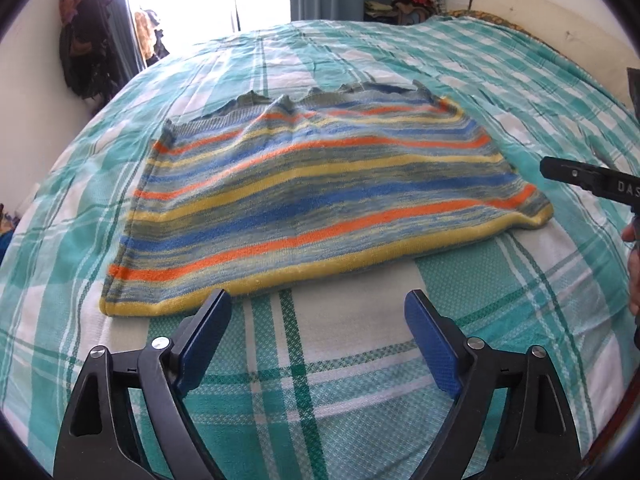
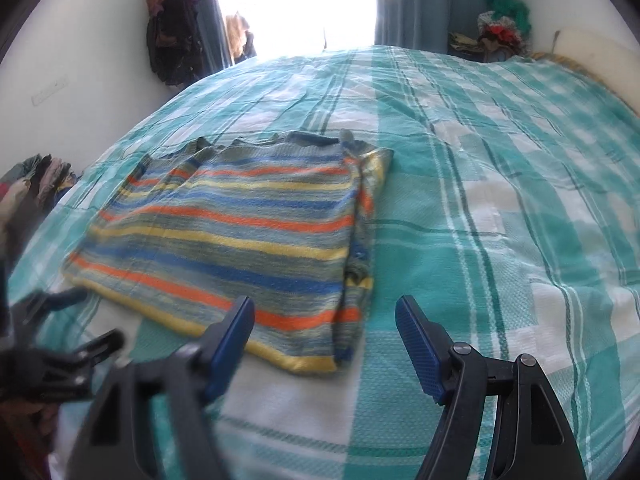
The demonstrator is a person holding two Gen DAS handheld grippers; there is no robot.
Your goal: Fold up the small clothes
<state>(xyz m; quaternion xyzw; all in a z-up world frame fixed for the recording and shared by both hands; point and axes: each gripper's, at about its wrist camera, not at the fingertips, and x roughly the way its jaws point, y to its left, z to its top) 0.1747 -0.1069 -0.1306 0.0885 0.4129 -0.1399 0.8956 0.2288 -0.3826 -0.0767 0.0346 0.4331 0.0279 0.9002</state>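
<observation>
A small knitted sweater with orange, blue, yellow and grey-green stripes [image 1: 320,200] lies folded and flat on the bed's teal-and-white checked bedspread [image 1: 340,360], sleeves tucked in along its right side. The left hand-held gripper [image 1: 318,300] hangs just in front of the sweater's yellow hem, its blue-padded jaws spread wide with nothing between them. The right hand-held gripper [image 2: 324,308] is near the sweater's near right corner, jaws also apart and empty, over bare bedspread. Clothes hang on the far wall [image 2: 172,28].
</observation>
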